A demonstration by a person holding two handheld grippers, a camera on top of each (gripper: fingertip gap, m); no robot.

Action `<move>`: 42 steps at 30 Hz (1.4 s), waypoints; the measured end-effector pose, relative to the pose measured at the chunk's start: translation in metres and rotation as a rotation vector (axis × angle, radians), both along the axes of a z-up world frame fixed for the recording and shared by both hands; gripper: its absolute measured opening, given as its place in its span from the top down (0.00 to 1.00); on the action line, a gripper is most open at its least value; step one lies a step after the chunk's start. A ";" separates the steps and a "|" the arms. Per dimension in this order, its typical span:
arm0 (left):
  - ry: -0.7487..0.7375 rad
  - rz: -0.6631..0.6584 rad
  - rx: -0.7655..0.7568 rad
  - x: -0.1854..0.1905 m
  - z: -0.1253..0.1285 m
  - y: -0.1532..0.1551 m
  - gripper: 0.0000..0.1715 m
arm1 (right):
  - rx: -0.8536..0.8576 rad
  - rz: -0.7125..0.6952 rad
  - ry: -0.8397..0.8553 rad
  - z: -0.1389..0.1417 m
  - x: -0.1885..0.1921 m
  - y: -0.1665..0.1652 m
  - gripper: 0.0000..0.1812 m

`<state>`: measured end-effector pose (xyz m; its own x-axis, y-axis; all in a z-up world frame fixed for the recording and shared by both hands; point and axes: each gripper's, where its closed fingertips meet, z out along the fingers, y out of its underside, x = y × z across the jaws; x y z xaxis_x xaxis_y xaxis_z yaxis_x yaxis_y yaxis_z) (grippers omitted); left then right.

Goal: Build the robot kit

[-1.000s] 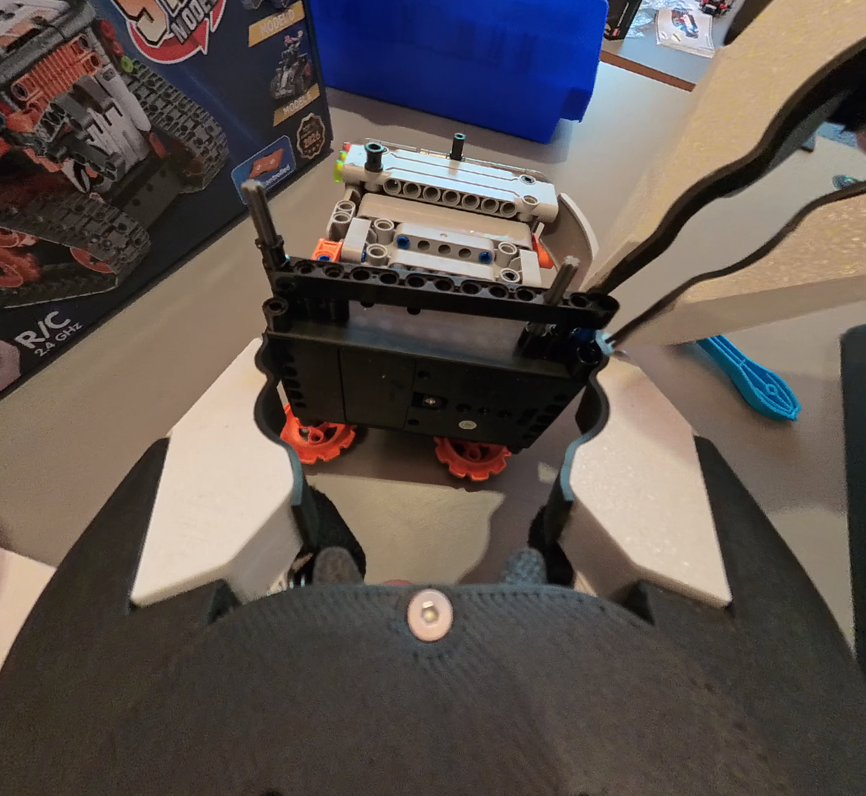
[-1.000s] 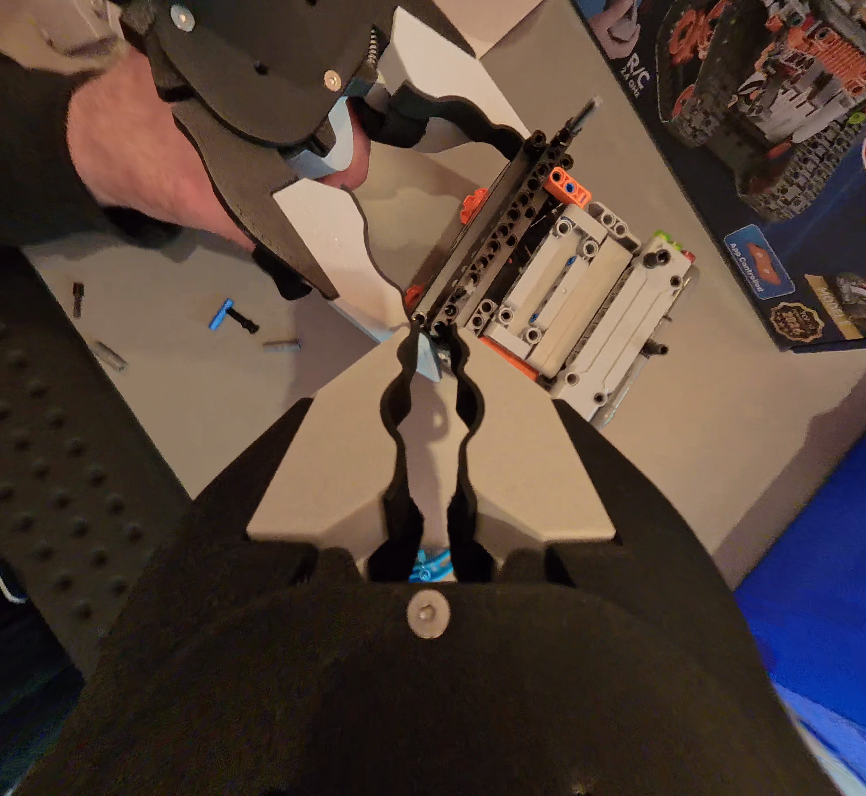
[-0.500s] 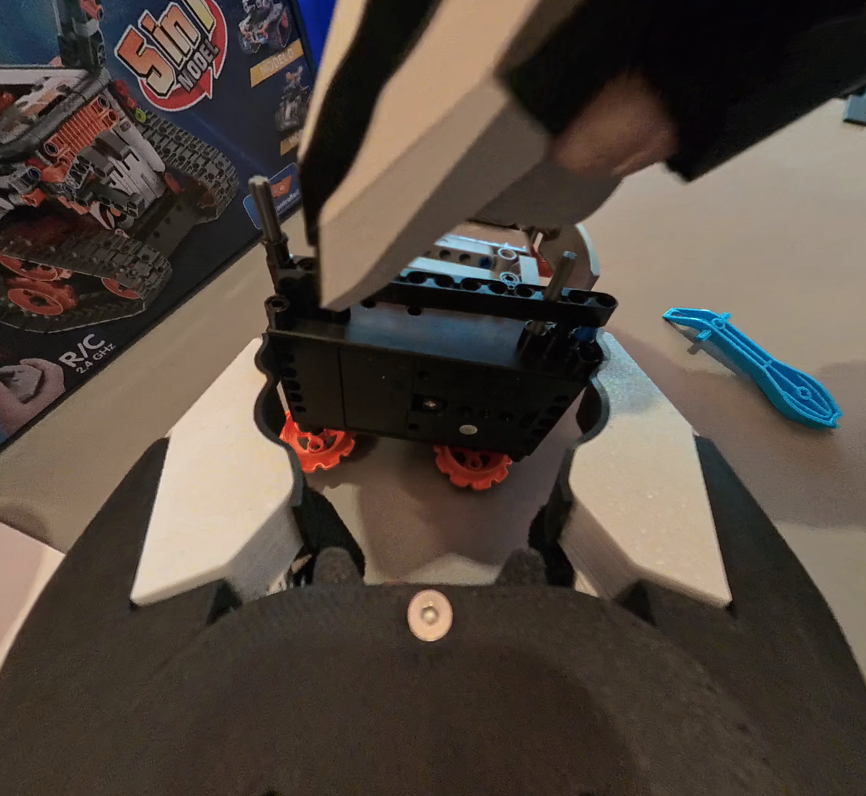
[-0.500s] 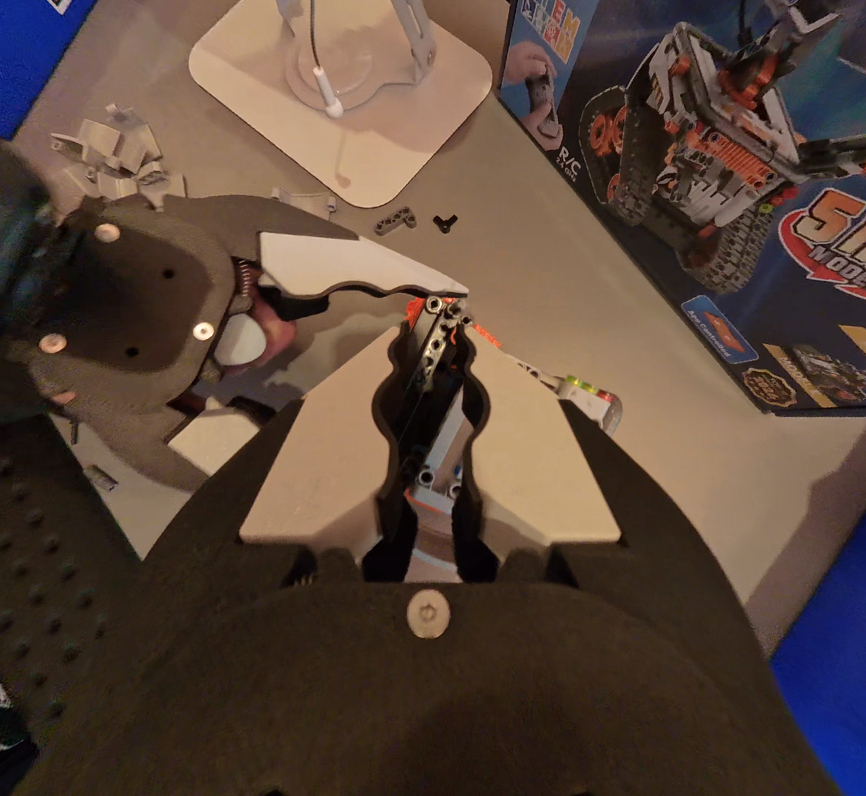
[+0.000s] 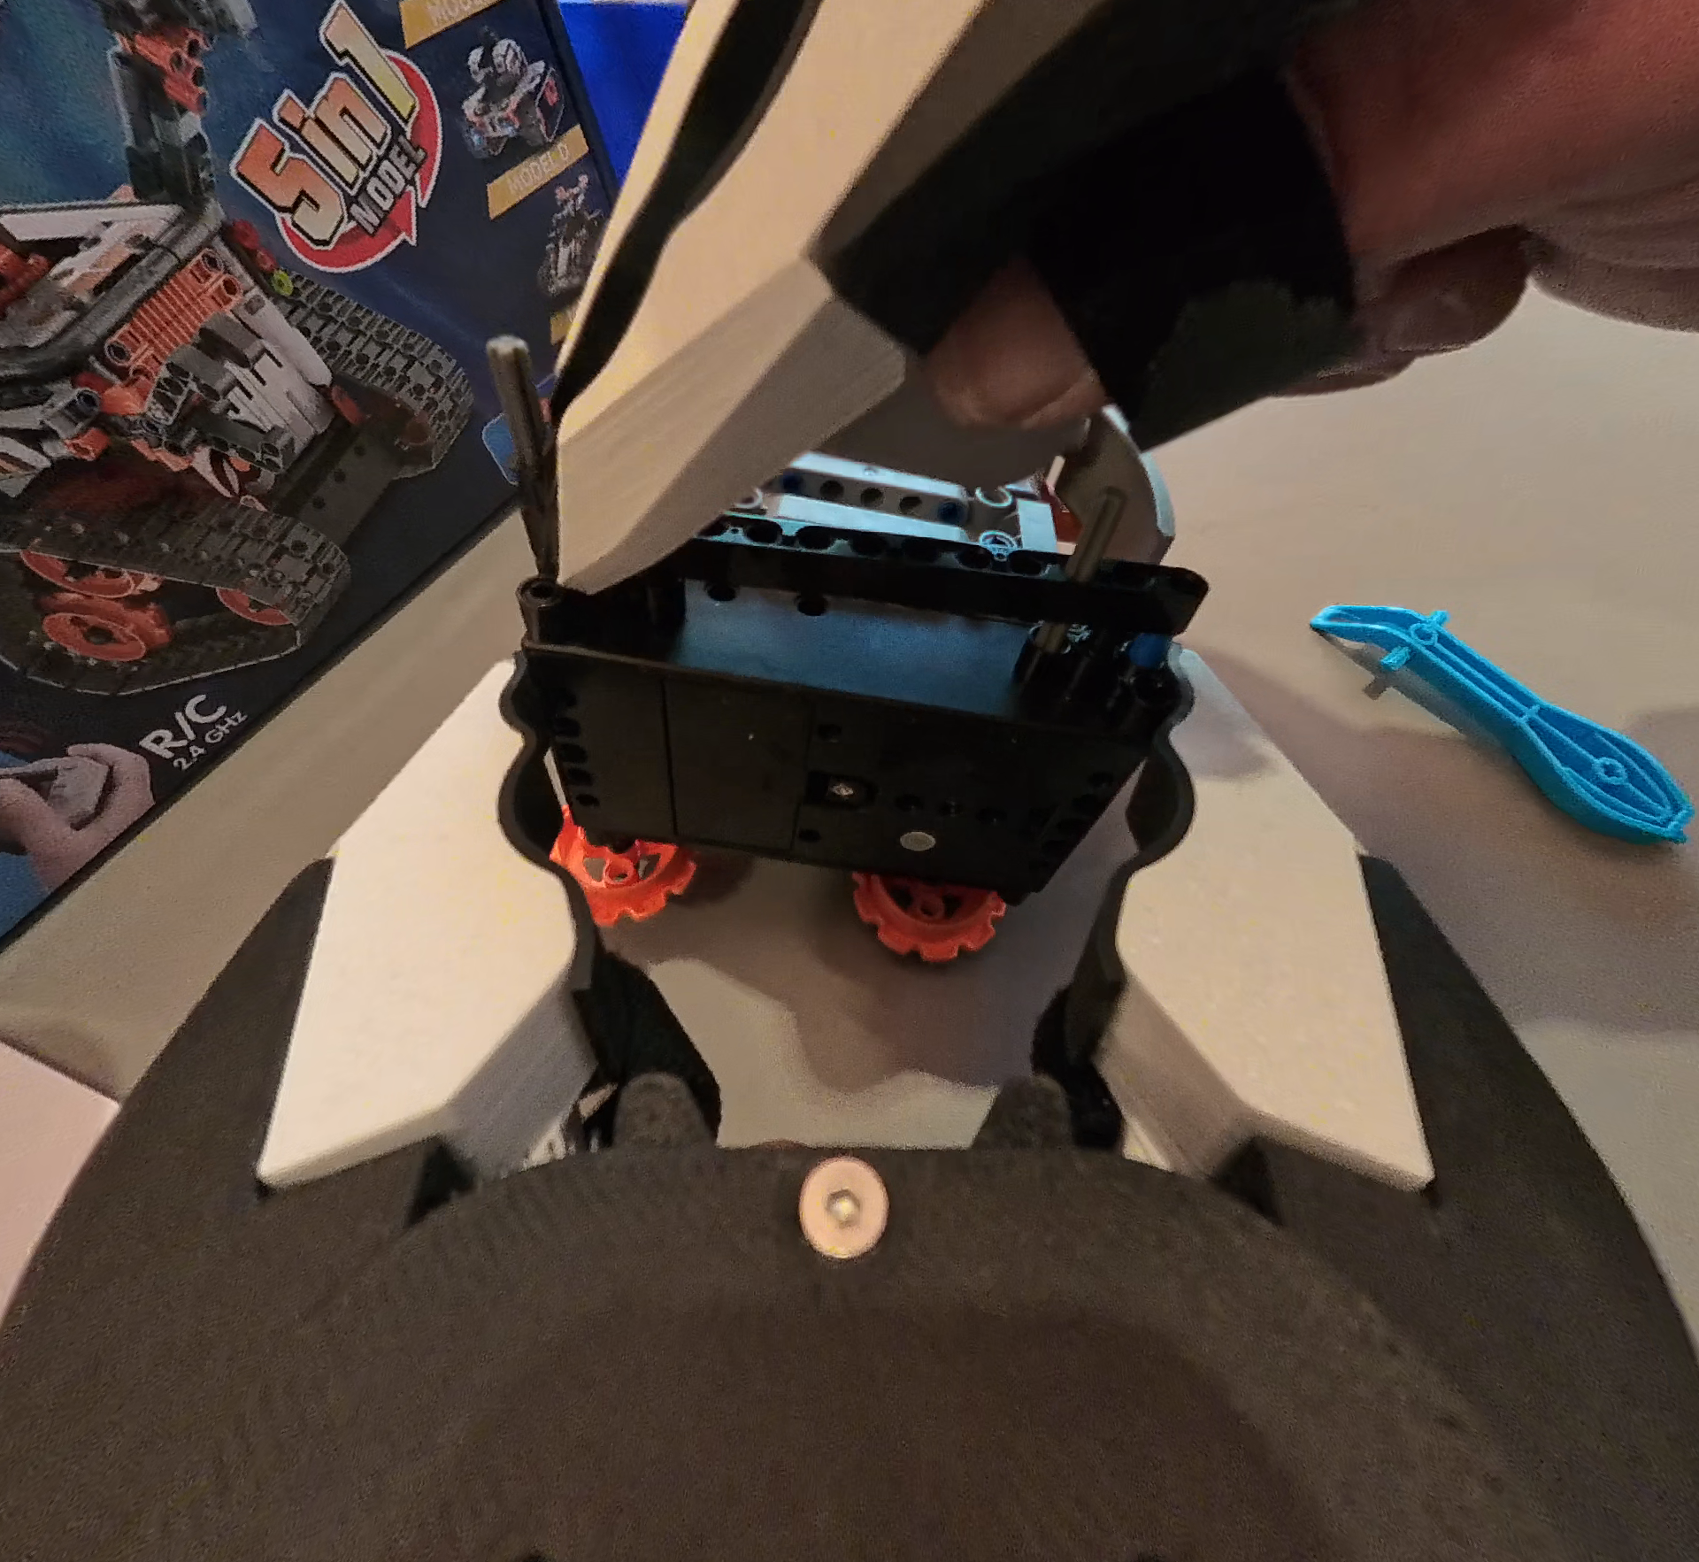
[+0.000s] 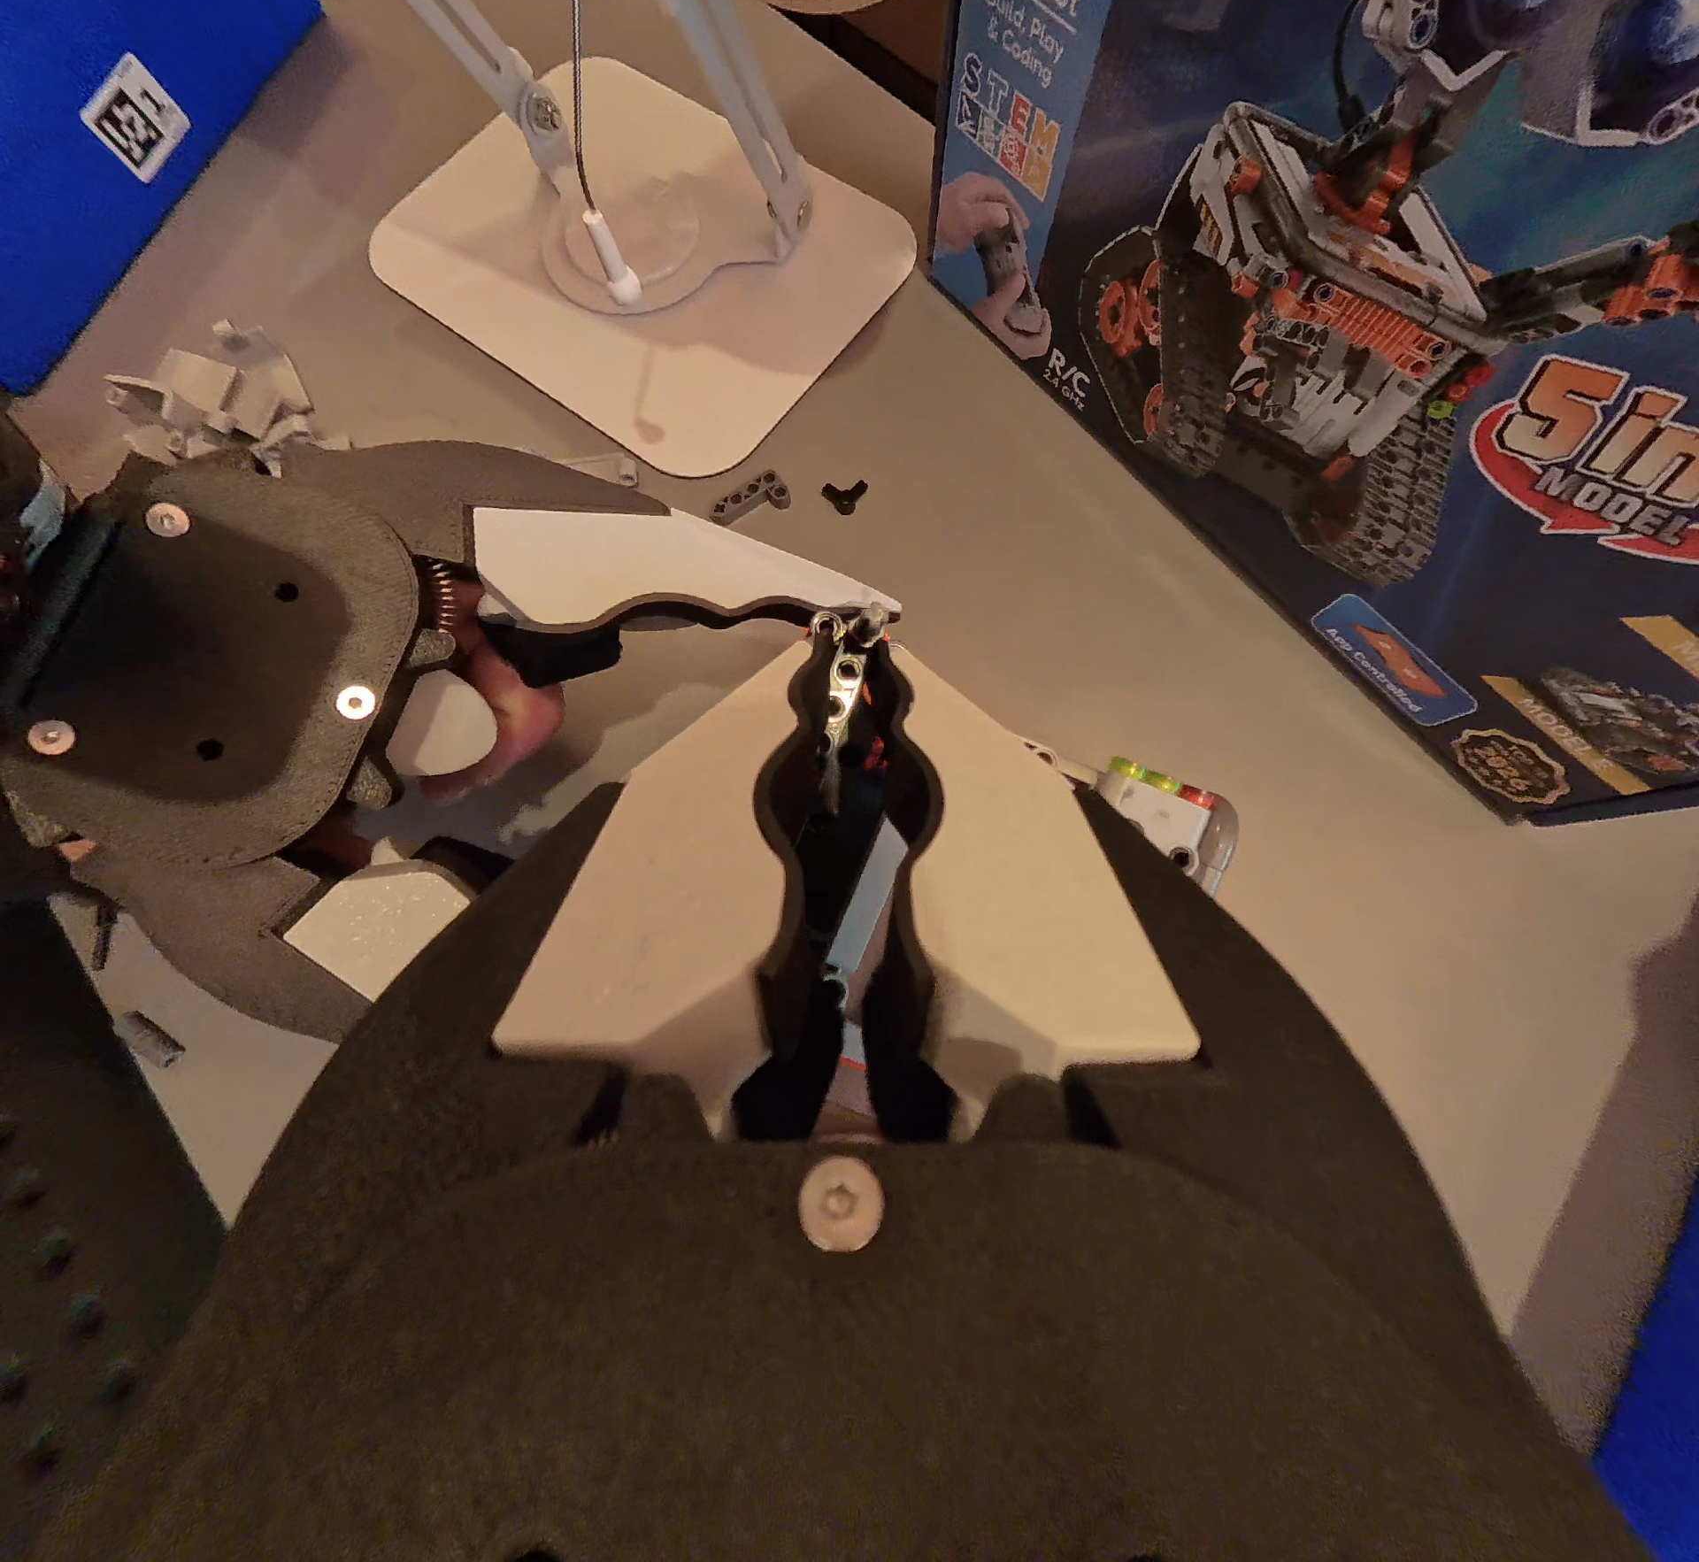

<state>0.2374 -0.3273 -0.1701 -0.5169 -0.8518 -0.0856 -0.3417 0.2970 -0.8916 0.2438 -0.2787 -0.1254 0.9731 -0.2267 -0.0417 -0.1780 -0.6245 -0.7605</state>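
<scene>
Black plastic fills the middle of the left wrist view: the model (image 5: 846,745), a half-built block of black beams with grey beams behind and two orange gears (image 5: 625,874) under it, sits clamped between the fingers of the left gripper (image 5: 841,782), one pad on each side of its black body. It seems to be held just above the table (image 5: 1379,451), though whether the gears touch the surface cannot be told.

Above the model, the right gripper (image 5: 588,543) comes down at a slant, its tip touching the top beam beside the tall axle (image 5: 515,451) at the model's left corner. In the right wrist view the right gripper (image 6: 850,654) has its fingers nearly together around the model's thin upper edge; it looks to be pinching that beam, with the left gripper (image 6: 864,612) meeting the same edge from the side.

Right of the model lies a blue tool (image 5: 1517,736), well apart. Left of the model stands the box (image 5: 230,323).

Risks, as a judgement: the two grips pull on one press-fitted build, so any twist between them could pop beams loose. The right tip crowds the axle and could bend or knock it out. A slanted pinch on a thin edge may slip.
</scene>
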 end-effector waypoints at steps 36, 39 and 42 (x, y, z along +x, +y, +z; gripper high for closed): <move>-0.075 -0.137 -0.137 -0.023 0.035 0.020 0.86 | 0.059 0.170 -0.022 0.000 -0.035 -0.012 0.98; -0.089 -0.132 -0.143 -0.024 0.034 0.021 0.86 | 0.088 0.161 -0.036 0.001 -0.035 -0.011 0.98; -0.105 -0.121 -0.181 -0.023 0.034 0.022 0.86 | 0.125 0.152 -0.037 0.002 -0.034 -0.010 0.98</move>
<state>0.2144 -0.3050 -0.1360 -0.6126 -0.7904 0.0041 -0.2160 0.1624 -0.9628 0.2097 -0.2888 -0.1239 0.9971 -0.0728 -0.0241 -0.0598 -0.5425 -0.8379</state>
